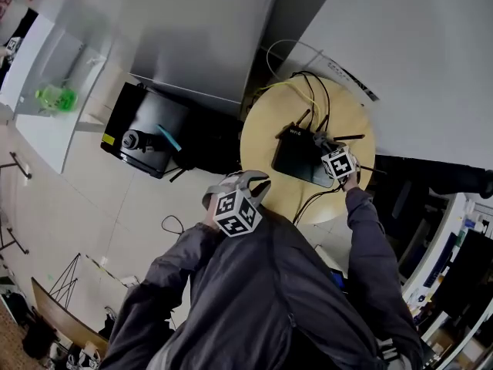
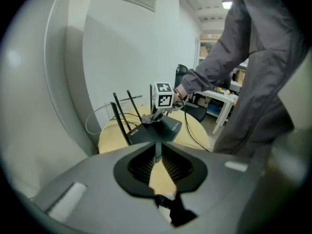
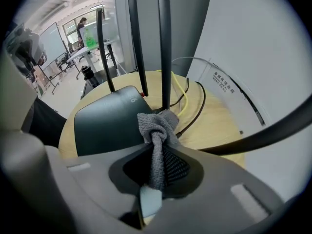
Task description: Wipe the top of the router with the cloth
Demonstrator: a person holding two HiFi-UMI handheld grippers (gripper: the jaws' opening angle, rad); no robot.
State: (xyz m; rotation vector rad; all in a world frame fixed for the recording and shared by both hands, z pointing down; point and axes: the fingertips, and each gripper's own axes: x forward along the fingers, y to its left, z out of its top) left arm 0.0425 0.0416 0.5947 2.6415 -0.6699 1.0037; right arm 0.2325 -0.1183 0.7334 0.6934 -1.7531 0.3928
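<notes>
A black router (image 1: 296, 157) with upright antennas (image 3: 164, 43) lies on a small round wooden table (image 1: 260, 149). My right gripper (image 3: 158, 152) is shut on a bunched grey cloth (image 3: 157, 127), whose knot rests at the router's (image 3: 105, 126) right edge near the antenna bases. In the head view that gripper (image 1: 333, 154) sits over the router's right end. My left gripper (image 1: 248, 182) hovers off the table's near-left edge, jaws shut with nothing held. The left gripper view looks along its jaws (image 2: 157, 152) at the router (image 2: 158, 130) and cloth (image 2: 148, 122).
Black and yellow cables (image 1: 308, 91) loop over the table's far side beside a white wall (image 1: 416, 52). A black case (image 1: 150, 139) lies on the floor to the left. A white shelf (image 1: 46, 122) holds a green object (image 1: 55, 97).
</notes>
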